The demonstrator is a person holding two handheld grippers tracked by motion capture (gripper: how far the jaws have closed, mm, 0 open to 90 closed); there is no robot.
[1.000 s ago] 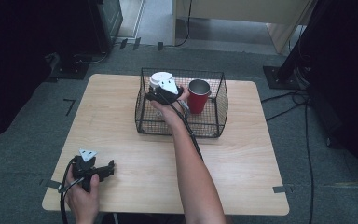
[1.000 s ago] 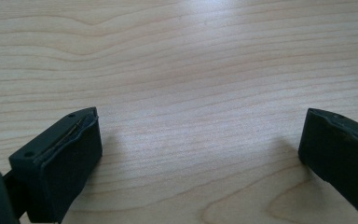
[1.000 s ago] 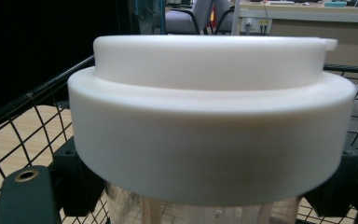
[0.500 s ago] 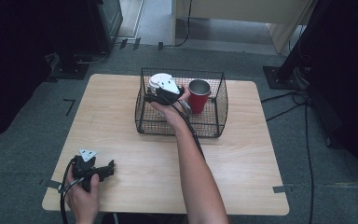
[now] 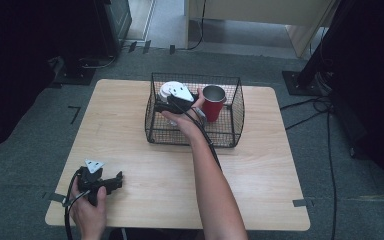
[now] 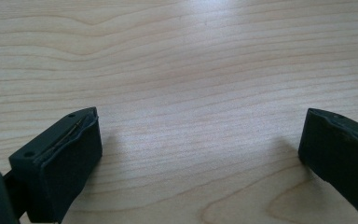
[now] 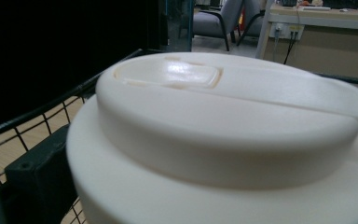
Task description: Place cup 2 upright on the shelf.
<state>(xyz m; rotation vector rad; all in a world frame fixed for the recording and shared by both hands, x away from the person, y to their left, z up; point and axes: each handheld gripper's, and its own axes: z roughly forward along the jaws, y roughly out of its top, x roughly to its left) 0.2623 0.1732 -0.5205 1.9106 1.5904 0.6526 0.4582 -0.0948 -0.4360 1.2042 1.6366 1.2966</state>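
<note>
Right gripper [image 5: 166, 103] in the basket, clamped around the white jar [image 7: 223, 140].
The jar sits inside the wire basket [image 5: 230, 137] at its left end, with the red cup [image 5: 213, 102] just beside it. Down at the table's [image 5: 260, 170] near-left corner, the left gripper [image 6: 200, 154] rests with jaws spread wide over bare wood.

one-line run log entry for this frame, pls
right gripper: at white lidded container in wire basket | red cup: in basket, upright | left gripper: open, over table, empty
</note>
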